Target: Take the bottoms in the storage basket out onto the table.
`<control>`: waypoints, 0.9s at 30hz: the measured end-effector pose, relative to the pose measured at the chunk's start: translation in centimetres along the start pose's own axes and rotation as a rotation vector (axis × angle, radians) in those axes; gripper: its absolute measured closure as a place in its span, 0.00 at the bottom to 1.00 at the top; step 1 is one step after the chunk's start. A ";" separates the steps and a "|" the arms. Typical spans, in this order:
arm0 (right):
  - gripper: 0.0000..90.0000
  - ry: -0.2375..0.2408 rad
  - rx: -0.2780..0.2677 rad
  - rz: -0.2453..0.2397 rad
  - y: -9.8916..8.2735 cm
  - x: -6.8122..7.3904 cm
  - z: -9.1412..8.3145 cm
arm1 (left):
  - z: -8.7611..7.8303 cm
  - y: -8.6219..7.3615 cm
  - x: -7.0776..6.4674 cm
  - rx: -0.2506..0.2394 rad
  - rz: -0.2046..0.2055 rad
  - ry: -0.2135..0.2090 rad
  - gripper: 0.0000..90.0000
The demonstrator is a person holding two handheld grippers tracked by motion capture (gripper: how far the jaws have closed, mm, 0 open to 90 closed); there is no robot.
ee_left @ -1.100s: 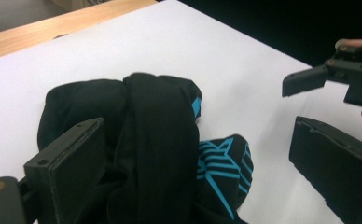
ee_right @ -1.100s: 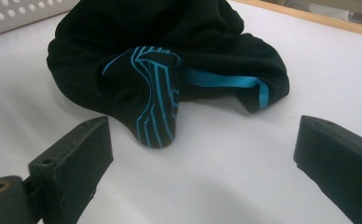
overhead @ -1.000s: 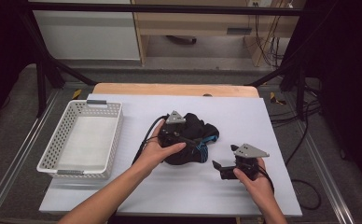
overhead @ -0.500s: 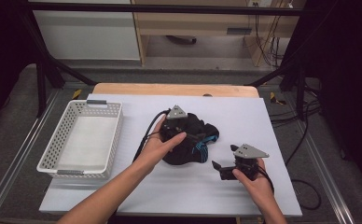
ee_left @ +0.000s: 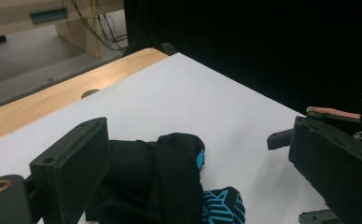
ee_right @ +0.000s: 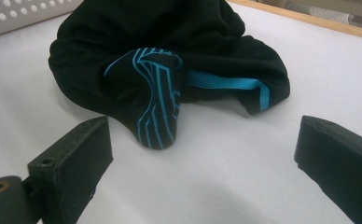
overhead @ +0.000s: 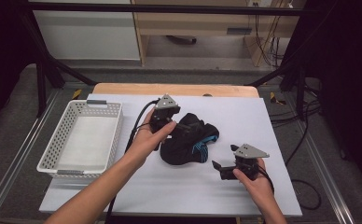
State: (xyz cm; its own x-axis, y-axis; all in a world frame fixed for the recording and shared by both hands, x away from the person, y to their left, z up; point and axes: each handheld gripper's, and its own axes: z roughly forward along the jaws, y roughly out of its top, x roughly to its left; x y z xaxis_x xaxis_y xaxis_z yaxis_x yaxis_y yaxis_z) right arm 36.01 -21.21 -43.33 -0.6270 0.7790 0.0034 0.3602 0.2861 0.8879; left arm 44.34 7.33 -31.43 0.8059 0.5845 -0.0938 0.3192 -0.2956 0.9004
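While both lie spread wide, left tool (overhead: 170, 122) over crumpled black cyan-striped garment (overhead: 188, 140), right tool (overhead: 222, 168) empty beside it.

Left gripper (ee_left: 198, 182) jaws spread wide, bunched black garment with blue stripes (ee_left: 170, 186) lying between them on white table surface (ee_left: 193, 102), wooden edge (ee_left: 62, 93) behind, other gripper (ee_left: 351, 121) at right
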 end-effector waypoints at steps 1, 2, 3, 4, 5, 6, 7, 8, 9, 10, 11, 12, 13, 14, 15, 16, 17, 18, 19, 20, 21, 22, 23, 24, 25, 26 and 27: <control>0.05 -0.001 -0.001 -0.002 0.0 0.0 0.0 | -0.2 0.1 0.1 0.001 0.004 0.005 0.06; 0.05 0.000 -0.002 0.000 0.0 0.0 -0.1 | -0.3 0.1 0.2 0.003 0.005 0.006 0.06; 0.05 -0.001 -0.004 -0.002 0.0 0.0 -0.1 | -0.5 0.1 0.3 0.001 0.003 0.004 0.06; 0.05 -0.004 -0.002 -0.004 0.0 0.0 -0.1 | -0.7 0.1 0.4 0.002 0.005 0.007 0.06; 0.05 -0.004 -0.001 -0.003 -0.1 0.0 -0.2 | -0.9 0.1 0.5 0.002 0.005 0.008 0.06; 0.05 -0.004 -0.002 -0.001 -0.1 0.0 -0.2 | -1.0 0.2 0.6 0.001 0.003 0.009 0.06; 0.05 -0.005 -0.001 -0.001 -0.1 0.0 -0.2 | -1.2 0.2 0.7 0.001 0.002 0.009 0.06; 0.05 -0.005 0.000 -0.002 -0.1 0.0 -0.2 | -1.4 0.2 0.8 0.000 0.003 0.009 0.06; 0.05 -0.005 0.000 -0.002 -0.1 0.0 -0.2 | -1.6 0.2 0.9 -0.003 0.003 0.008 0.06; 0.05 -0.005 -0.001 -0.003 -0.1 0.1 -0.2 | -1.8 0.3 1.0 -0.006 0.000 0.008 0.06; 0.05 -0.004 -0.001 -0.005 -0.1 0.1 -0.2 | -2.1 0.3 1.1 -0.009 0.000 0.010 0.06; 0.05 -0.005 -0.001 -0.006 -0.1 0.1 -0.2 | -2.3 0.4 1.2 -0.012 -0.001 0.010 0.06; 0.05 -0.006 -0.002 -0.004 -0.1 0.1 -0.2 | -2.5 0.4 1.3 -0.016 0.001 0.010 0.06; 0.05 -0.007 -0.002 -0.004 -0.1 0.1 -0.2 | -2.8 0.5 1.4 -0.022 0.000 0.014 0.06; 0.05 -0.009 -0.002 -0.003 -0.2 0.1 -0.2 | -3.0 0.5 1.5 -0.024 -0.003 0.018 0.06; 0.05 -0.010 -0.002 -0.004 -0.2 0.1 -0.2 | -3.3 0.6 1.6 -0.024 -0.002 0.024 0.06; 0.05 -0.010 -0.001 -0.005 -0.2 0.1 -0.1 | -3.6 0.6 1.8 -0.026 -0.002 0.030 0.06; 0.05 -0.009 0.000 -0.002 -0.2 0.2 -0.1 | -4.0 0.7 1.9 -0.031 -0.003 0.033 0.06; 0.05 -0.008 0.003 -0.006 -0.2 0.2 -0.1 | -4.3 0.7 2.0 -0.033 -0.001 0.039 0.06; 0.05 -0.008 0.004 -0.007 -0.2 0.3 -0.1 | -4.7 0.7 2.1 -0.037 -0.001 0.046 0.06; 0.05 -0.008 0.005 -0.009 -0.2 0.3 -0.1 | -5.1 0.7 2.3 -0.041 -0.004 0.053 0.06; 0.05 -0.008 0.005 -0.009 -0.2 0.4 -0.1 | -5.5 0.8 2.5 -0.043 -0.007 0.057 0.06; 0.05 -0.008 0.003 -0.012 -0.2 0.4 -0.1 | -5.9 0.8 2.6 -0.042 -0.007 0.063 0.06; 0.05 -0.008 0.003 -0.011 -0.2 0.4 -0.1 | -6.3 0.8 2.8 -0.044 -0.007 0.072 0.06; 0.05 -0.009 0.004 -0.011 -0.2 0.4 -0.1 | -6.7 0.8 3.0 -0.045 -0.007 0.079 0.06; 0.05 -0.010 0.004 -0.009 -0.2 0.3 -0.1 | -7.1 0.8 3.2 -0.047 -0.008 0.084 0.06; 0.05 -0.011 0.004 -0.008 -0.3 0.3 -0.1 | -7.6 0.8 3.4 -0.047 -0.008 0.090 0.06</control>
State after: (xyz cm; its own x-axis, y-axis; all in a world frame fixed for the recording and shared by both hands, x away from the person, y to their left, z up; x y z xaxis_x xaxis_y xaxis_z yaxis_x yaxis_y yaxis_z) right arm 35.69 -21.09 -43.52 -0.6227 0.7824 -0.0090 0.3581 0.2952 0.8858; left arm 43.54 14.77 -27.79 0.7544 0.6532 -0.0647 0.3002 -0.2558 0.9189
